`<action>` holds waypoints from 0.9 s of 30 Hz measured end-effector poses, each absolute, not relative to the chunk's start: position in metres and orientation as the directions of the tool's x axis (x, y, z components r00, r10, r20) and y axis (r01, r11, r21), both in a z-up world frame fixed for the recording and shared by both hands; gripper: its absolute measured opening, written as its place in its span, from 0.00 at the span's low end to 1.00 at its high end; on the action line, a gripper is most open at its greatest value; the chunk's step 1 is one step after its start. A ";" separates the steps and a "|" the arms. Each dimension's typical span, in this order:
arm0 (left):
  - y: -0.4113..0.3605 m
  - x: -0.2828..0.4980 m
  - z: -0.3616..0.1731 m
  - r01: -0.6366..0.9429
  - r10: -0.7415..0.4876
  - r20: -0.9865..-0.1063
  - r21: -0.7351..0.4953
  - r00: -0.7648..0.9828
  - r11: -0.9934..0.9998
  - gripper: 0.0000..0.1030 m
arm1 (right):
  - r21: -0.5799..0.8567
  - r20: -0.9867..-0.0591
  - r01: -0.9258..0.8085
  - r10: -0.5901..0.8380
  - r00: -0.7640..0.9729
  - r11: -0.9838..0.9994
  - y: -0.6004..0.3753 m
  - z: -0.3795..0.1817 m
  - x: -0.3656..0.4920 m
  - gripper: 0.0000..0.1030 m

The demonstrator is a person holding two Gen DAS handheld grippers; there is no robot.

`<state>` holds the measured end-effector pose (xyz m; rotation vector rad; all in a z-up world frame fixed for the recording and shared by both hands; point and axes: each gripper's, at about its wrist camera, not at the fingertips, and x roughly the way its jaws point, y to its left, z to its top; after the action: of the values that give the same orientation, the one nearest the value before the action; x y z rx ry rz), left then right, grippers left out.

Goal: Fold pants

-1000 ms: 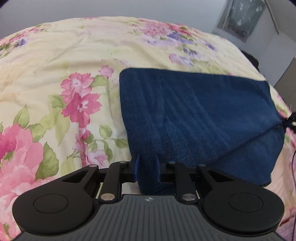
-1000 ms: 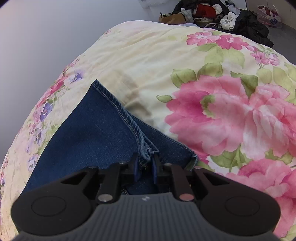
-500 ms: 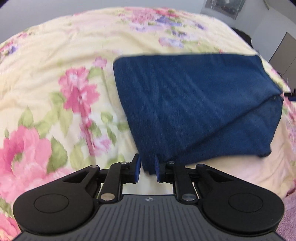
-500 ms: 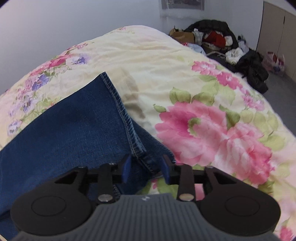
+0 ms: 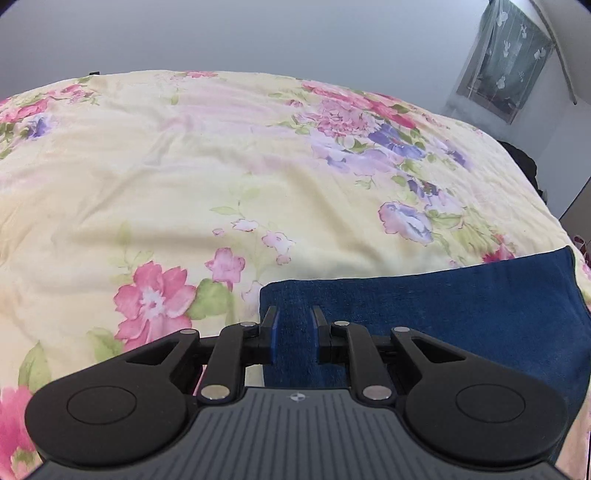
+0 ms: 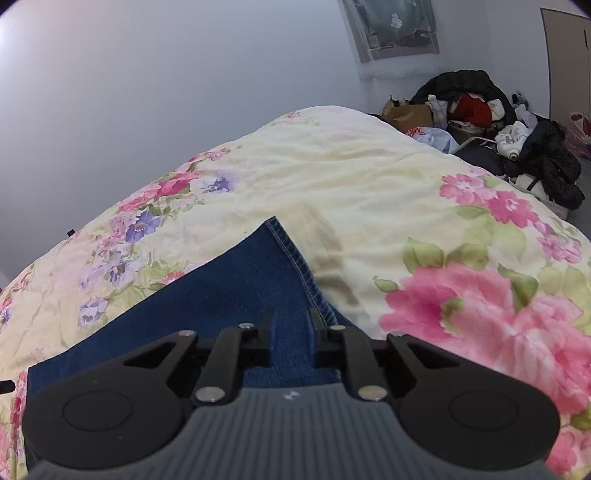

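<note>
The folded dark blue denim pants [image 5: 461, 314] lie flat on the floral bedspread [image 5: 221, 177]. In the left wrist view my left gripper [image 5: 294, 317] is open and empty, its fingers over the pants' near left corner. In the right wrist view the pants [image 6: 207, 295] show a stitched hem edge running to a far corner. My right gripper [image 6: 290, 319] is open and empty, hovering over the pants beside that hem. Whether the fingers touch the cloth cannot be told.
The cream bedspread with pink and purple flowers [image 6: 369, 192] spreads all round the pants. A pile of clothes and bags [image 6: 491, 125] lies on the floor beyond the bed's far right. A grey wall [image 5: 258, 33] stands behind the bed.
Both grippers have opened and let go of the pants, which now lie flat. Both have pulled back and tilted up, so more of the bed and wall shows.
</note>
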<state>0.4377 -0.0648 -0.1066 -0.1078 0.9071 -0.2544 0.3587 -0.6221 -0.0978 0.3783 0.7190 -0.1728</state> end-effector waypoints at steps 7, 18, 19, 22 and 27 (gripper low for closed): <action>-0.070 0.461 -0.150 0.167 -0.203 -0.792 -0.129 0.576 0.977 0.09 | 0.242 -0.747 0.323 -0.037 0.664 0.915 -0.633 -0.152 0.378 0.00; -0.086 0.438 -0.113 0.170 -0.135 -0.755 -0.032 0.641 0.985 0.10 | 0.280 -0.736 0.345 -0.031 0.676 0.896 -0.636 -0.133 0.366 0.04; -0.088 0.433 -0.107 0.182 -0.146 -0.752 -0.035 0.643 0.983 0.12 | 0.302 -0.723 0.345 -0.022 0.690 0.889 -0.638 -0.126 0.359 0.13; -0.102 0.420 -0.096 0.215 -0.183 -0.753 -0.056 0.633 0.975 0.15 | 0.399 -0.687 0.330 0.041 0.726 0.855 -0.647 -0.113 0.335 0.37; -0.134 0.409 -0.090 0.269 -0.274 -0.758 -0.135 0.591 0.954 0.15 | 0.561 -0.646 0.389 0.092 0.758 0.731 -0.671 -0.121 0.292 0.67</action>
<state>0.4086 -0.1345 -0.0904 -0.0066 0.8835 -0.3161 0.2915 -0.6707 -0.1212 0.7465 0.7058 -0.1794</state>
